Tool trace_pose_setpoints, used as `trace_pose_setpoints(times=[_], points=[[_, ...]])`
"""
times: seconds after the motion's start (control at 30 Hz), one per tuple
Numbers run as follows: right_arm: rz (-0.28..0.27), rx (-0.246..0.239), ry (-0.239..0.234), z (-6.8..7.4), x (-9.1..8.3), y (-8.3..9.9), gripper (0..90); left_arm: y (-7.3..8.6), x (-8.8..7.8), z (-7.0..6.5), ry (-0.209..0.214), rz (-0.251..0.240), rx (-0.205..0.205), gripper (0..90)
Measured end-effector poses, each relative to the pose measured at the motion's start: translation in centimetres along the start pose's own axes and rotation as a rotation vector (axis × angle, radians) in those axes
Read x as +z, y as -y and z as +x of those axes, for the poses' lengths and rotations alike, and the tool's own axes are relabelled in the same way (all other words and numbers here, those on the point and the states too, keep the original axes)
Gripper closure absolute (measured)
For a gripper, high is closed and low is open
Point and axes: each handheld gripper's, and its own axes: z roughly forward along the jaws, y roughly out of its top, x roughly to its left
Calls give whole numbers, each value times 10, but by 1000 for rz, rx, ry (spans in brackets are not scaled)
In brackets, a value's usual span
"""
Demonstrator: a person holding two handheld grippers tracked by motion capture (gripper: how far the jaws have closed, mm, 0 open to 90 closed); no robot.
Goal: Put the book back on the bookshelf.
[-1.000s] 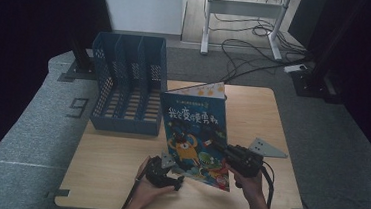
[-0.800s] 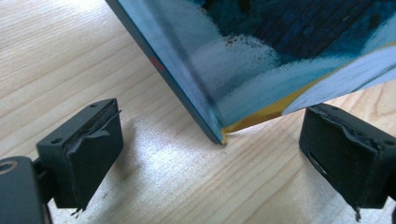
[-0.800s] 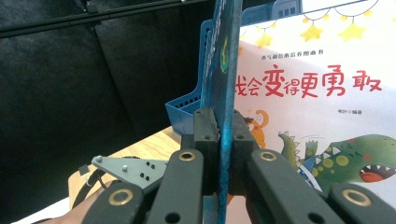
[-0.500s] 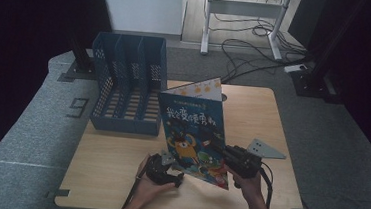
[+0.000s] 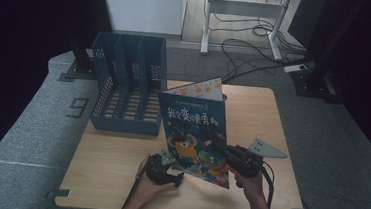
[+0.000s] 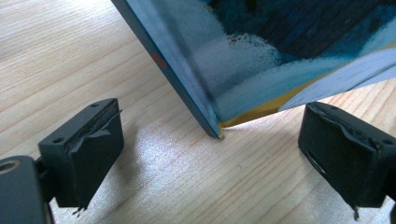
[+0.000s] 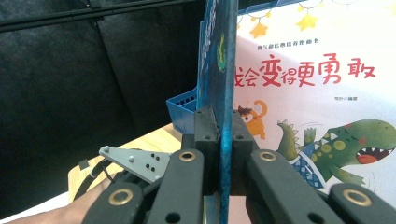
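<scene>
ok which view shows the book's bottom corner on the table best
The left gripper view: the book stands tilted, its corner touching the table between open tongs. The high view shows the whole cover, the corner small. The right gripper view shows tongs clamping its edge.

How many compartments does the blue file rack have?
3: the blue file rack at the table's far left holds left, middle and right slots side by side; the picture book hides none of them.
</scene>
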Motion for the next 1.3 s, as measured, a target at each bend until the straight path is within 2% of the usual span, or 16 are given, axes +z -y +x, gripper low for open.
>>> trace_pose_setpoints(times=[0.23,0.37,0.57,0.83,0.9,1.03,1.1,1.3], points=[[13,-9,-4,0,-1,0,854,0,-1,-1,9,-3,9,95],[19,-12,0,-2,-2,0,851,0,-3,-1,17,-1,24,140],[28,-14,-6,-3,-4,0,850,0,-7,3,21,-6,7,155],[29,-11,-5,-5,-5,1,845,-5,-23,13,27,-90,-44,155],[31,-9,-7,-4,-6,1,846,-7,-25,14,15,-107,-37,155],[33,-9,-12,-4,-8,3,846,-12,-29,16,22,-136,-38,156],[33,-9,-15,-5,-9,3,846,-15,-32,17,40,-150,-41,156],[36,1,-25,-8,-12,6,846,-30,-39,19,59,-187,-36,156]])
